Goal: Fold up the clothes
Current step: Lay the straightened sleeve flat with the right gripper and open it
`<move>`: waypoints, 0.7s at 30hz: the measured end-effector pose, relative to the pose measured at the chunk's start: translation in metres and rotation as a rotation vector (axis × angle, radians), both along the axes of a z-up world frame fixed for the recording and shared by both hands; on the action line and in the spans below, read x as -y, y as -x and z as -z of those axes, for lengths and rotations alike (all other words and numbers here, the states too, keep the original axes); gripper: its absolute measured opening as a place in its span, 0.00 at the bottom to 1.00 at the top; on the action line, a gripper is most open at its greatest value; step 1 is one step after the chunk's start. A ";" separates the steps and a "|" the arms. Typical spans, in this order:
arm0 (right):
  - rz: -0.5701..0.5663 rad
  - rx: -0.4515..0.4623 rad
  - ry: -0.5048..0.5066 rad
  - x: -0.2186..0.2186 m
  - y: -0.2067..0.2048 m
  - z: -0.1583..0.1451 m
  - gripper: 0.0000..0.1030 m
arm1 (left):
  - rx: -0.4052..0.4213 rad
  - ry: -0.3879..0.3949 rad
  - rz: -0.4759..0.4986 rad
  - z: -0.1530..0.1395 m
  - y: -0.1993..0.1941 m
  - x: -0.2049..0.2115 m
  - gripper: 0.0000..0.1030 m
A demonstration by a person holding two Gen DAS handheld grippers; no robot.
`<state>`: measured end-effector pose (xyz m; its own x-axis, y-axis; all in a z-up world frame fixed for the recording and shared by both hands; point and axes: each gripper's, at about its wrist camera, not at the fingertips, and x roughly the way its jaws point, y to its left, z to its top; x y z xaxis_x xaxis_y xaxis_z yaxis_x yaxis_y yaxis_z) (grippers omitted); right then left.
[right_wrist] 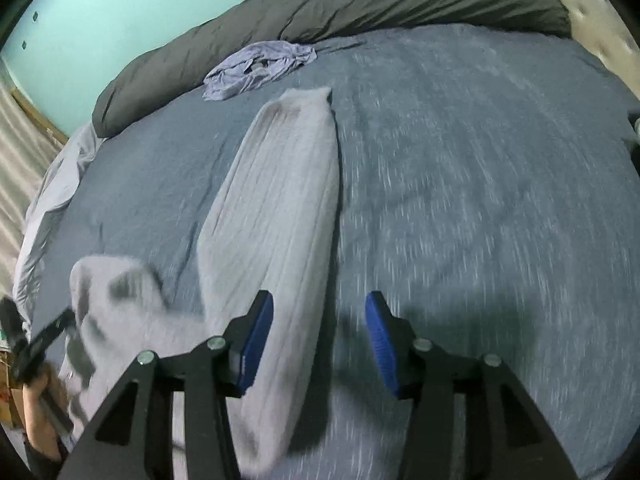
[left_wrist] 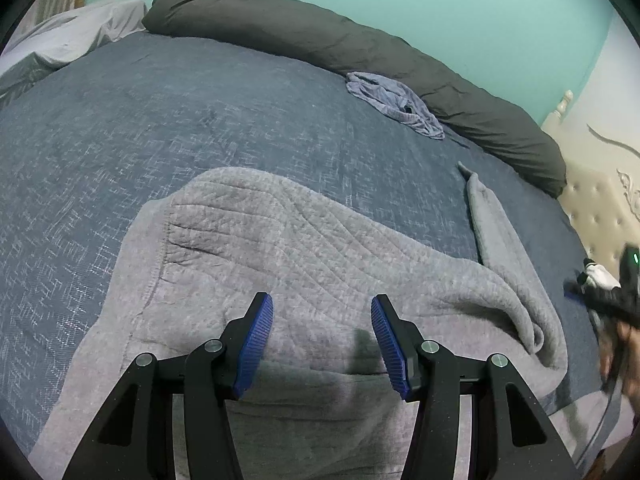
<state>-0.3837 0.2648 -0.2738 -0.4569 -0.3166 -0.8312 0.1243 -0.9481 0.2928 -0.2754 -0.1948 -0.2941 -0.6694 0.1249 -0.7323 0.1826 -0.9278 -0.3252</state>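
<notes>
A grey sweater [left_wrist: 304, 248] is spread on a blue bedspread [left_wrist: 160, 112], its body lying toward the near edge of the bed and rumpled into folds along its right side. One sleeve [right_wrist: 280, 184] is stretched out straight across the bedspread toward the far side, its cuff reaching almost to a small crumpled lilac garment [left_wrist: 396, 102] that lies against a long dark grey bolster [left_wrist: 320, 40] along the far edge. A pale sheet [left_wrist: 68, 36] is bunched at the far left corner, and a cream padded headboard [left_wrist: 596, 200] is seen at the right, with a turquoise wall [left_wrist: 440, 8] behind the bed.

The left gripper [left_wrist: 322, 316] is held over the body of the sweater with its blue pads well apart; nothing is caught between them, and whether the fingers rest on the cloth cannot be told. The right gripper [right_wrist: 319, 312] is pointed down over the near end of the sleeve, beside the bare bedspread. Its jaws are parted and empty, with the left pad standing over the sleeve's edge and the right pad over the bedspread. The right wrist view is smeared by motion blur. Each gripper is glimpsed at the edge of the other's view, held in a person's hand [right_wrist: 38, 404].
</notes>
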 end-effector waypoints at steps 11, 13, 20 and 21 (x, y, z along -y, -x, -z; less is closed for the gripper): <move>0.012 0.043 -0.004 0.031 0.095 0.011 0.57 | 0.003 0.028 0.032 -0.002 0.009 -0.006 0.54; 0.015 0.057 -0.023 0.034 0.106 0.019 0.57 | 0.008 0.024 0.036 -0.002 0.011 -0.004 0.54; -0.018 0.098 -0.066 0.054 0.130 0.051 0.43 | 0.009 0.021 0.026 -0.004 0.015 0.002 0.54; -0.030 0.094 -0.067 0.056 0.129 0.052 0.33 | 0.010 0.024 0.028 -0.004 0.015 0.001 0.54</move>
